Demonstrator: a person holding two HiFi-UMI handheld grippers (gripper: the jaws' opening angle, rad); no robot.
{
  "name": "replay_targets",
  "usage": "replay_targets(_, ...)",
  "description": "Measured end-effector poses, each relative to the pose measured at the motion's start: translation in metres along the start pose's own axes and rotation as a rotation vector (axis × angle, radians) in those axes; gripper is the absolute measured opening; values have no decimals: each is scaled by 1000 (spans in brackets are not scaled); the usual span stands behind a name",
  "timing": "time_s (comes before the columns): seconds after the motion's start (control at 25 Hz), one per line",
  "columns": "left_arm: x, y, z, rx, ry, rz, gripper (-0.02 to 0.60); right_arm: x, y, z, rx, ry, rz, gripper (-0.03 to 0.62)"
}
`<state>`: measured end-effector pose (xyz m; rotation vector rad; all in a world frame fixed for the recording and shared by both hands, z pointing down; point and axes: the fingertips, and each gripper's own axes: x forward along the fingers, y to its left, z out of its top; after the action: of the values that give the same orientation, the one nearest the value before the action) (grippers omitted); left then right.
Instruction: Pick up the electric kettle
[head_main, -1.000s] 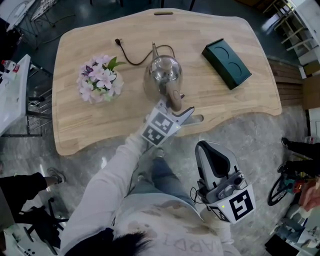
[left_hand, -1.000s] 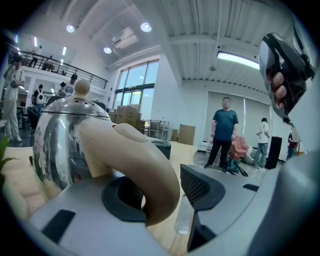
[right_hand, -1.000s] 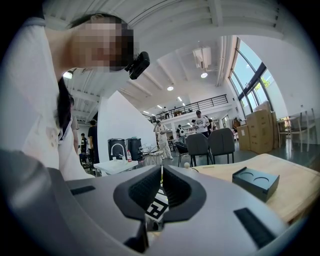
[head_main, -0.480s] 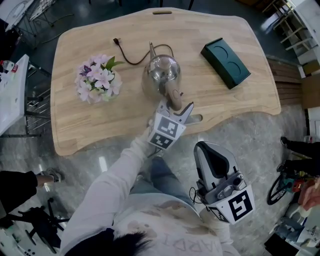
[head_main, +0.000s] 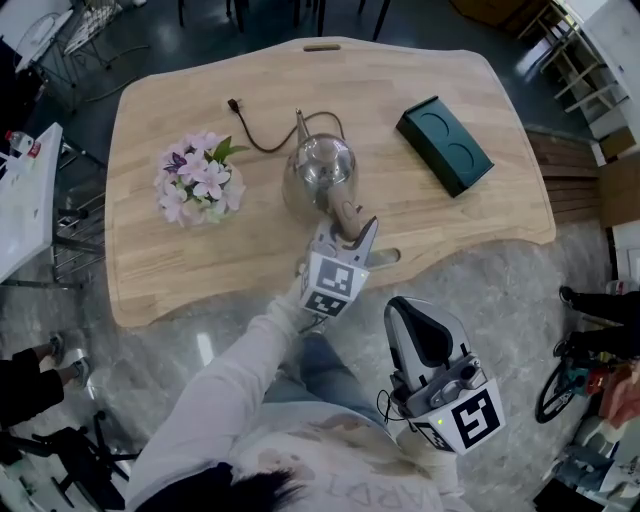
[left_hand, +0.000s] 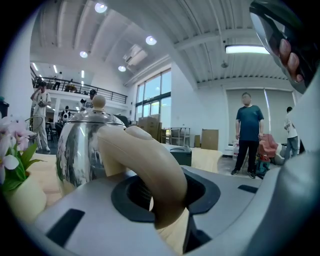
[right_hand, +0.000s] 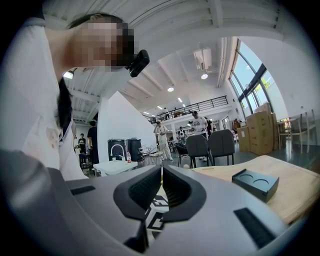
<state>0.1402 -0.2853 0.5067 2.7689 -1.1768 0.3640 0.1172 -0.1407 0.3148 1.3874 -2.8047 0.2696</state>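
The steel electric kettle (head_main: 322, 170) stands mid-table with its beige handle (head_main: 347, 214) pointing at the near edge. My left gripper (head_main: 352, 222) reaches over that edge, and its jaws are closing on the handle. In the left gripper view the handle (left_hand: 145, 165) fills the gap between the black pads (left_hand: 202, 192), with the kettle's shiny body (left_hand: 82, 145) just beyond. My right gripper (head_main: 420, 335) hangs low beside my body, off the table. Seen in its own view, the right gripper (right_hand: 161, 187) is shut with nothing between the jaws.
A pot of pink flowers (head_main: 200, 182) sits left of the kettle, and a black cord (head_main: 262, 118) trails behind it. At the far right of the wooden table (head_main: 180, 270) lies a dark green box (head_main: 445, 145). People stand in the hall beyond (left_hand: 247, 132).
The left gripper has tipped slightly downward and its jaws have narrowed around the kettle's handle. The right gripper has stayed still, and so has the kettle.
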Motion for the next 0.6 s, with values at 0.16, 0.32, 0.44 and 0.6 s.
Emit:
replay_targets(0.16, 0, -1, 1, 4, -20, 11, 121, -1, -1, 2, 2, -3, -2, 18)
replay_targets(0.32, 0, -2, 1, 8, -30, 10, 121, -2, -1, 3, 0, -2, -4, 18)
replay_targets(0.44, -1, -1, 3, 8, -28, 10, 120, -3, -2, 4, -4, -5, -4, 18)
replay_targets(0.6, -3, 1, 2, 20, -38, 14, 117, -6, -3, 3, -6, -4, -7, 18)
